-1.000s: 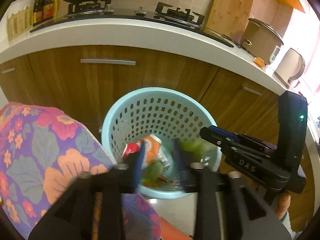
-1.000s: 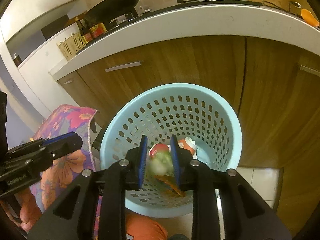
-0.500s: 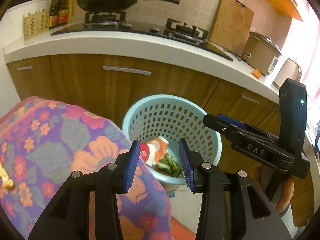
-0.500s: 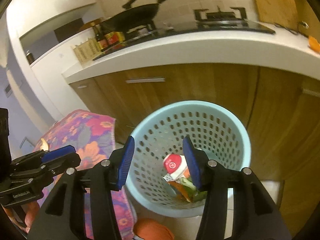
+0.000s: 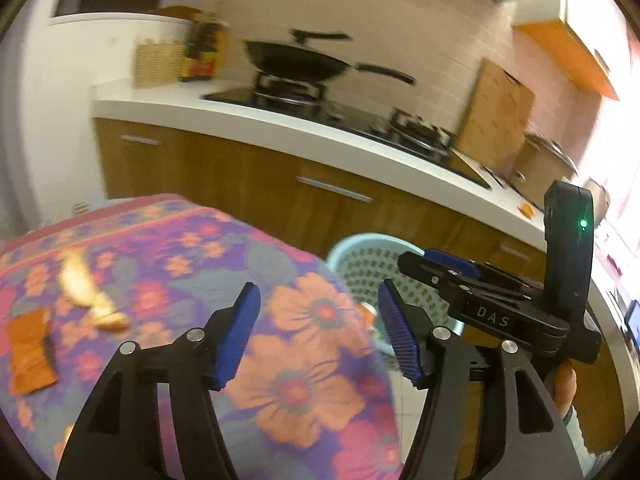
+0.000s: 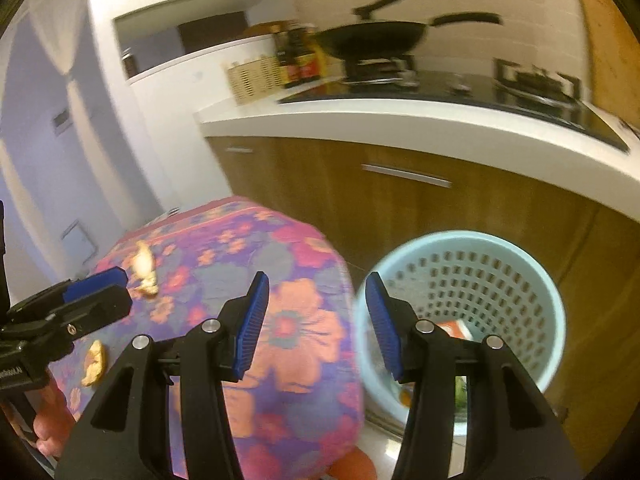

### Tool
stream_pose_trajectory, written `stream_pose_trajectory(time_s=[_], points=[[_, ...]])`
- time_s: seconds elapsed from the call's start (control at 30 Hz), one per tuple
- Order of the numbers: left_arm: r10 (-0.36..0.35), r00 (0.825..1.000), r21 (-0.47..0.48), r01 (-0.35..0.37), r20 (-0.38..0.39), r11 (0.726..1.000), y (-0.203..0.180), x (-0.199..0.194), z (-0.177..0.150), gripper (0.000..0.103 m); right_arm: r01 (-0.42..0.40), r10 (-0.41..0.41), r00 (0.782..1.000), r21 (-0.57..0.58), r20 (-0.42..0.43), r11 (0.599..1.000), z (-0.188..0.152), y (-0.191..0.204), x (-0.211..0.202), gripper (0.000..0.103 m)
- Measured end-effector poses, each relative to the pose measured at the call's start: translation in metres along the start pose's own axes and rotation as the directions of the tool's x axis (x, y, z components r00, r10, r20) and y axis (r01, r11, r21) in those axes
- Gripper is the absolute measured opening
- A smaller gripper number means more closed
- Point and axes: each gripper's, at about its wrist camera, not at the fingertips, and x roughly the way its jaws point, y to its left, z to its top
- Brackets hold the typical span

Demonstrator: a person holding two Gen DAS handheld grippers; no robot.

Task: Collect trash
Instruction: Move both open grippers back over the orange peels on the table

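While earlier over the basket, both claws now overhang the tablecloth.

The blue basket is half hidden behind the floral cloth; its trash shows only partly, blurred.

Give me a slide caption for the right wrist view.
Empty right gripper above floral table with peels, blue bin beside it.
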Motion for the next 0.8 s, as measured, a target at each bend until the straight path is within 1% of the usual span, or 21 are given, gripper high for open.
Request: stream_pose_trajectory(time_s=[0.1,0.2,0.27,0.37,0.5,0.57,0.6,0.67,0.8], points=[[0.062,0.998,-0.043,-0.061,0.029,0.997,0.026,-0.023,-0.008,0.06,-0.032,0.031,0.999,-0.05,-0.015,0.998,0.002,0.028,0.007,0.047],[0.144,0.989,-0.114,-0.139,0.043,0.984,0.059,-0.047,-0.02,0.06,-0.06,0.056,0.998,-0.109,-0.035,0.992,0.002,0.055,0.015,0.047],[0.189,0.981,-0.158,-0.179,0.048,0.971,0.08,-0.063,-0.028,0.06,-0.079,0.073,0.996,-0.156,-0.049,0.985,0.002,0.076,0.021,0.047],[0.276,0.959,-0.221,-0.257,0.057,0.941,0.111,-0.092,-0.045,0.06,-0.109,0.098,0.993,-0.207,-0.063,0.972,0.004,0.102,0.029,0.047],[0.336,0.941,-0.273,-0.313,0.041,0.91,0.14,-0.116,-0.063,0.06,-0.152,0.132,0.987,-0.258,-0.091,0.954,0.006,0.133,0.044,0.047],[0.35,0.936,-0.292,-0.33,0.019,0.898,0.151,-0.121,-0.072,0.06,-0.184,0.157,0.98,-0.269,-0.12,0.945,0.006,0.147,0.055,0.047],[0.349,0.937,-0.298,-0.33,0.01,0.896,0.154,-0.121,-0.075,0.06,-0.199,0.167,0.976,-0.273,-0.137,0.941,0.007,0.156,0.061,0.047],[0.341,0.94,-0.299,-0.331,-0.02,0.895,0.158,-0.119,-0.085,0.06,-0.228,0.186,0.968,-0.287,-0.166,0.93,0.008,0.171,0.073,0.047],[0.331,0.941,-0.271,-0.338,-0.072,0.901,0.158,-0.101,-0.094,0.06,-0.267,0.206,0.954,-0.304,-0.217,0.914,0.007,0.194,0.094,0.047]])
